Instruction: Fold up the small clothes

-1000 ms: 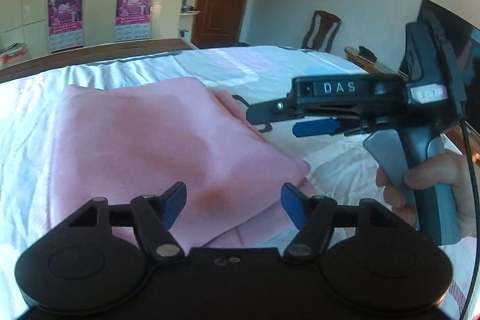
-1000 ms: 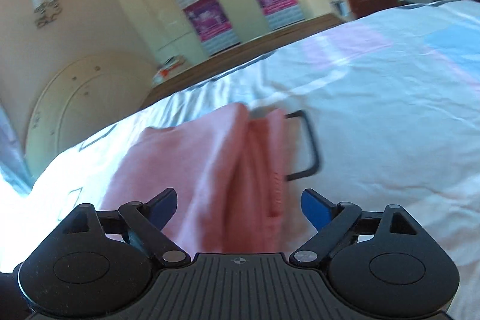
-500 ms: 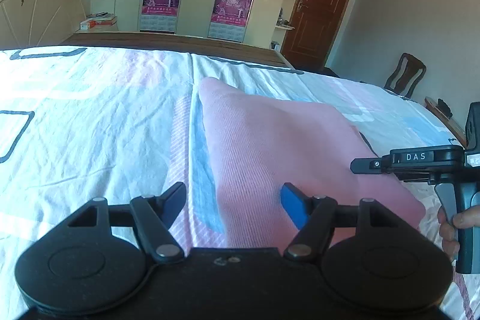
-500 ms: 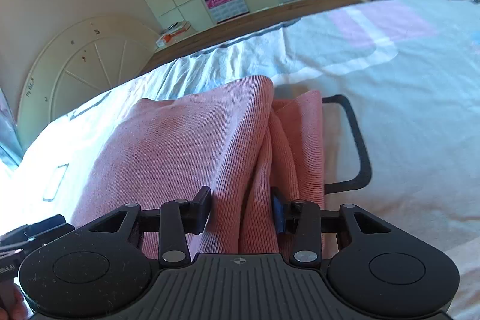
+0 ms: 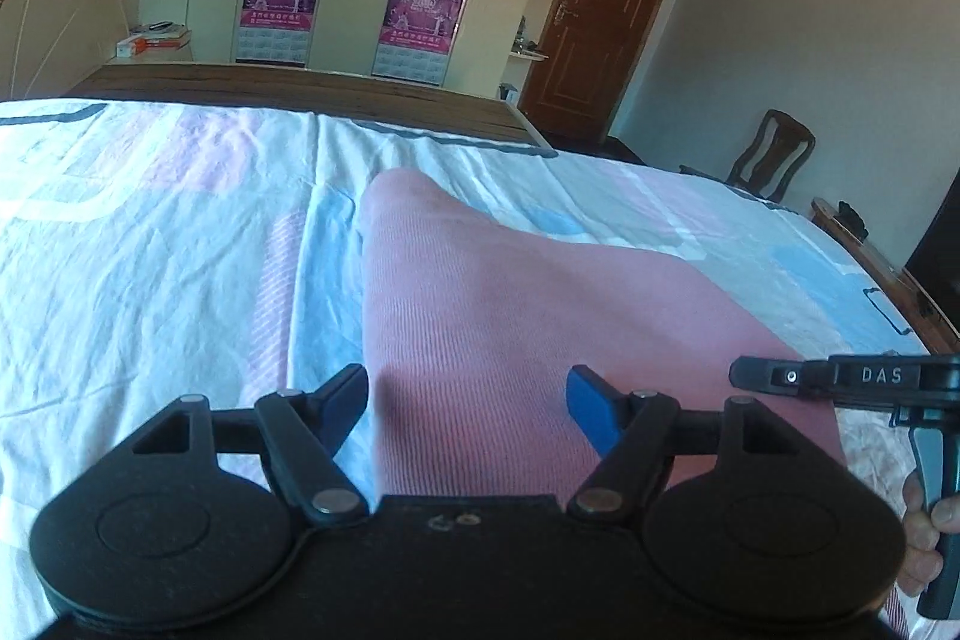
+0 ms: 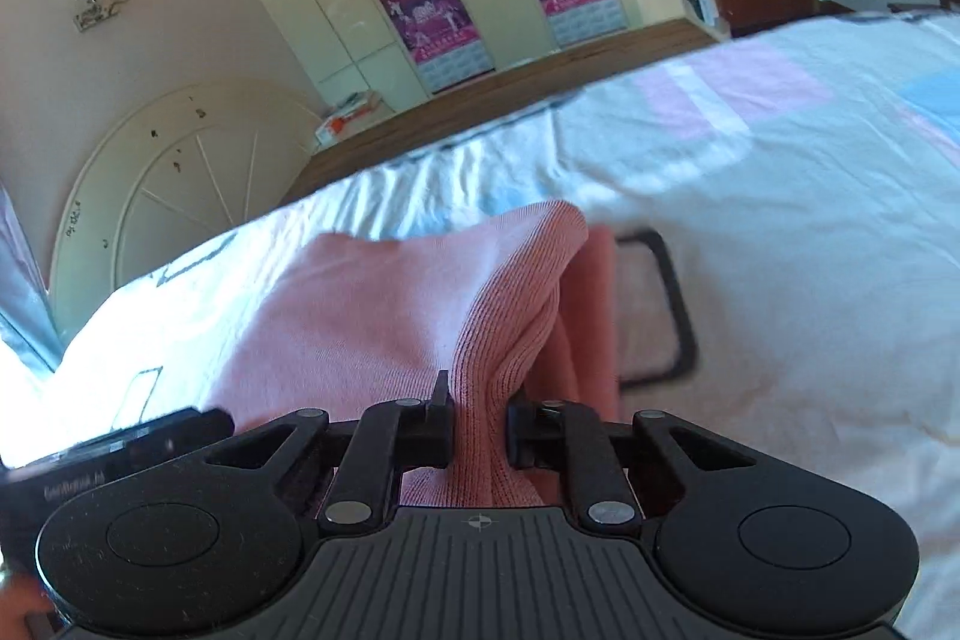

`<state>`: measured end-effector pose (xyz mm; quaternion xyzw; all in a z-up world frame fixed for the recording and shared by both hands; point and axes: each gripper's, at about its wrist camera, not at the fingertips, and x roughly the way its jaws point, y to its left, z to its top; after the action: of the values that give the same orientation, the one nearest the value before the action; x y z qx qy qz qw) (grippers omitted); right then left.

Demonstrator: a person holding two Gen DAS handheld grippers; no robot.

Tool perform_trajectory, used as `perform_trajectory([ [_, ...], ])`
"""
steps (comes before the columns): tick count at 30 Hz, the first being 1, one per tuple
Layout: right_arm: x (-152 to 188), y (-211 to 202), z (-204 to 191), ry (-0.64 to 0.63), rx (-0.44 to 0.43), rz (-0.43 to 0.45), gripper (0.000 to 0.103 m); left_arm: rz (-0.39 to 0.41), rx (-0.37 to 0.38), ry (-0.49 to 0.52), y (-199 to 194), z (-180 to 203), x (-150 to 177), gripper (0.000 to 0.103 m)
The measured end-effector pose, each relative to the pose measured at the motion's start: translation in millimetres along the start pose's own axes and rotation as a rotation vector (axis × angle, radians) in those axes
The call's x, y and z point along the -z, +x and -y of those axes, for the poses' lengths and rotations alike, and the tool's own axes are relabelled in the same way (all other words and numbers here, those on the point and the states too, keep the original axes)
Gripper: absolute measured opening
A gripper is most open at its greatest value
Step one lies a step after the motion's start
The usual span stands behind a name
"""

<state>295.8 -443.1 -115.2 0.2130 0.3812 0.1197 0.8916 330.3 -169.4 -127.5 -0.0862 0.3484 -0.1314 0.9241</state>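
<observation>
Pinching pink garment (image 6: 420, 316) fold, right claw (image 6: 478, 418) just closed, left claw (image 5: 468, 400) apart above it, bedsheet (image 5: 150, 280) beneath.

- "DAS" in white letters on the black top of the right gripper (image 5: 852, 376) (seen from the left wrist).
- "2010" on the purple wardrobe posters (image 5: 420, 10); their other lettering is unreadable.

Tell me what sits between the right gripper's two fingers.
In the right wrist view, a bunched ridge of the pink garment fills the gap of the right gripper. Its jaws have just been closing and now pinch that fold, above the bedsheet.
</observation>
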Motion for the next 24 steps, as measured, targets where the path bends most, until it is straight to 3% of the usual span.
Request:
perform_trajectory([
  [2,13,7,10,0.02,0.047,-0.031,0.015,-0.046,0.01,-0.004,11,1,7,0.075],
  [4,17,11,18,0.052,0.022,-0.024,0.016,-0.077,0.005,-0.023,18,-3,13,0.076],
  [7,6,6,16,0.065,0.016,-0.012,0.028,-0.097,0.021,-0.096,19,-15,13,0.078],
  [9,-3,1,17,0.074,0.013,0.01,0.06,-0.099,0.028,-0.11,15,-19,9,0.076],
  [11,-10,0,18,0.094,0.008,0.026,0.068,-0.081,0.025,-0.103,11,-19,3,0.076],
  [17,-37,35,21,0.095,0.039,-0.027,0.068,-0.061,0.009,-0.109,29,-19,-29,0.074],
  [19,-44,46,22,0.099,0.053,-0.019,0.054,-0.057,-0.014,-0.132,43,-23,-39,0.072],
  [20,-48,53,21,0.083,0.072,-0.022,0.032,-0.055,-0.017,-0.158,49,-28,-43,0.071],
  [21,-51,59,20,0.062,0.099,-0.025,0.024,-0.055,-0.011,-0.19,55,-32,-48,0.071],
  [24,-55,65,8,-0.066,0.145,0.01,0.017,-0.04,-0.023,-0.231,69,-41,-59,0.069],
])
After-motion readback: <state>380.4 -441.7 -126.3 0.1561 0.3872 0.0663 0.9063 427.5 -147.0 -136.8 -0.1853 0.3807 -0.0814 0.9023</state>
